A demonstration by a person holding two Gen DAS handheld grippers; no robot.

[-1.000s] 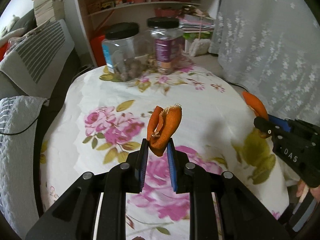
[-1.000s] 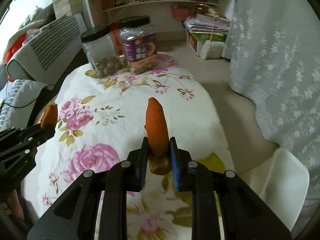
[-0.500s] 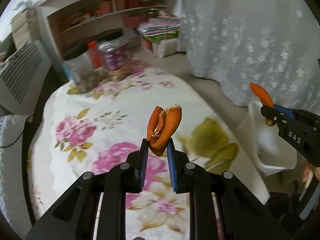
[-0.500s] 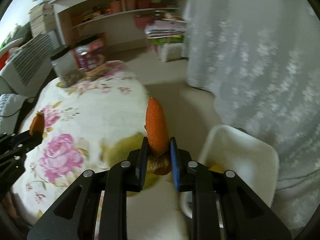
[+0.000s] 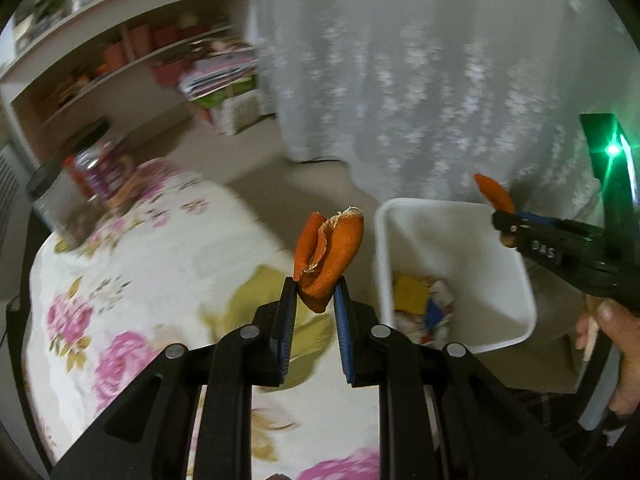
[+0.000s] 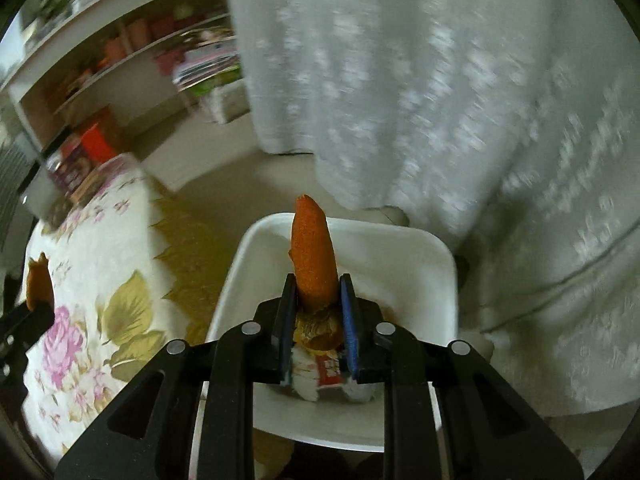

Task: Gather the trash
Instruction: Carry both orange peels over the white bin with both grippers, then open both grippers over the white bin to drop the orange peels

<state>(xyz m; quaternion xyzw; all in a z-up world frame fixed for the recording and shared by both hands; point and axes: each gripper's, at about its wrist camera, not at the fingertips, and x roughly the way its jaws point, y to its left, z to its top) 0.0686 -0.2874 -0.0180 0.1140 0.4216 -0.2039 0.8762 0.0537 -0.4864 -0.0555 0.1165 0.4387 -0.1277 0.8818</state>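
Observation:
My left gripper (image 5: 316, 296) is shut on a curled piece of orange peel (image 5: 330, 250), held over the table's right edge beside the white trash bin (image 5: 404, 208). My right gripper (image 6: 316, 304) is shut on a long strip of orange peel (image 6: 314, 258) that stands up between its pads, directly above the white bin (image 6: 424, 240). The bin holds wrappers and scraps (image 5: 424, 304). In the left wrist view the right gripper (image 5: 506, 226) hovers over the bin's far right rim with its peel (image 5: 494, 194) sticking up. At the left rim of the right wrist view the left gripper's peel (image 6: 38, 282) shows.
A floral tablecloth (image 5: 132, 280) covers the table left of the bin. Two black-lidded jars (image 5: 92, 172) stand at its far end. White lace curtains (image 5: 420, 80) hang behind the bin, and shelves (image 5: 120, 48) fill the far wall. A hand (image 5: 612, 332) grips the right tool.
Both grippers swung right from over the middle of the table to the bin, each keeping its peel. The right gripper now hangs over the bin; the left has reached the table's right edge.

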